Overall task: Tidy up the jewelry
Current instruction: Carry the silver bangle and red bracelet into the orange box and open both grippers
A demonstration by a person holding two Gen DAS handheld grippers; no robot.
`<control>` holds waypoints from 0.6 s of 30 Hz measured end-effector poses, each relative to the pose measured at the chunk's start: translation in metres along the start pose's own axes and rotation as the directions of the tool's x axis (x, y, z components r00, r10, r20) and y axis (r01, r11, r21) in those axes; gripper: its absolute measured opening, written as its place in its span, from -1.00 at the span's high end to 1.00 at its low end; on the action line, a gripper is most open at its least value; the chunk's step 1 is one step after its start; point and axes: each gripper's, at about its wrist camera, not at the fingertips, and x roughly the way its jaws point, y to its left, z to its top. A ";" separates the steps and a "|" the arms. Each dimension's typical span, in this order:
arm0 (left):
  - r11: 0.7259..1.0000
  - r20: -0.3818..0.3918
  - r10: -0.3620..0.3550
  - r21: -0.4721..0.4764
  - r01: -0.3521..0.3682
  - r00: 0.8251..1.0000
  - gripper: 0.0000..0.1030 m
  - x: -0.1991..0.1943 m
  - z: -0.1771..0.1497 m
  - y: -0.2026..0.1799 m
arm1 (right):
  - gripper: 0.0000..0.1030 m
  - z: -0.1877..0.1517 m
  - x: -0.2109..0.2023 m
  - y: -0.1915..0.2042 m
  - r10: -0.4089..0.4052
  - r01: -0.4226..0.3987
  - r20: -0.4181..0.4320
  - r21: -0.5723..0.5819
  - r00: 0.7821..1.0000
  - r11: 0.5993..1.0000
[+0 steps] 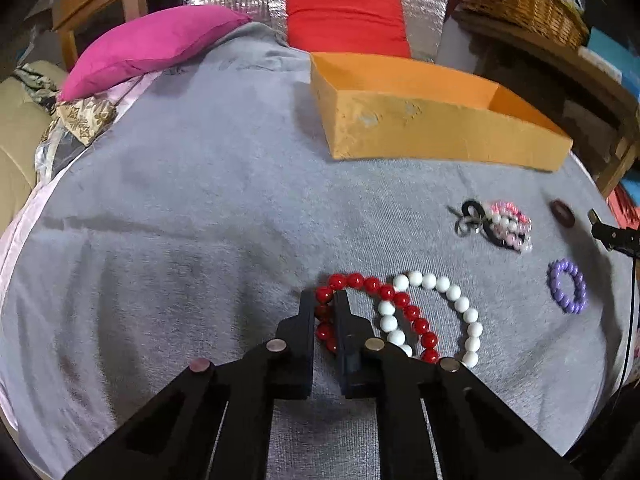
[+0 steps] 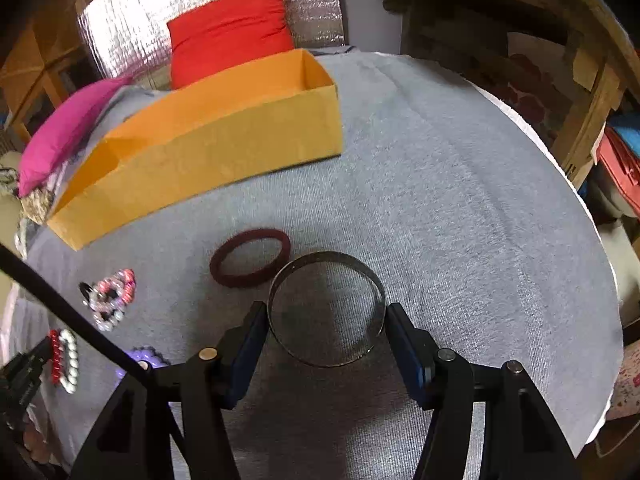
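Observation:
My left gripper (image 1: 325,300) is shut on the red bead bracelet (image 1: 416,322), which overlaps a white bead bracelet (image 1: 460,304) on the grey blanket. My right gripper (image 2: 326,316) is open with its fingers on either side of a silver metal bangle (image 2: 326,308) lying flat. A maroon hair band (image 2: 250,258) lies just beyond the bangle. A pink and white bead cluster with a black tie (image 1: 500,226) and a purple bead ring (image 1: 568,286) lie to the right. The open orange box (image 1: 432,120) stands farther back; it also shows in the right wrist view (image 2: 208,152).
A magenta cushion (image 1: 152,48) and a red cushion (image 1: 346,18) lie at the back. A wicker basket (image 1: 524,0) sits on a wooden shelf at right. The blanket's edge (image 2: 592,216) drops off at the right.

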 end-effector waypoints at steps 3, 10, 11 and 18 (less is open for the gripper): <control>1.000 0.046 -0.011 -0.022 0.012 0.999 0.82 -0.012 0.004 0.005 | -0.22 0.004 -0.010 -0.002 0.028 -0.028 0.043 0.012 0.999 1.000; 0.995 0.211 -0.081 -0.043 0.092 0.974 0.82 -0.047 0.029 0.004 | -0.22 0.024 -0.034 0.005 0.100 -0.106 0.193 0.021 0.976 0.994; 0.995 0.236 -0.084 -0.037 0.096 0.968 0.82 -0.052 0.034 0.002 | -0.22 0.029 -0.037 0.008 0.115 -0.121 0.218 0.016 0.969 0.992; 0.988 0.395 -0.133 -0.026 0.155 0.909 0.82 -0.077 0.099 -0.013 | -0.22 0.080 -0.023 0.046 0.220 -0.215 0.301 -0.052 0.928 0.975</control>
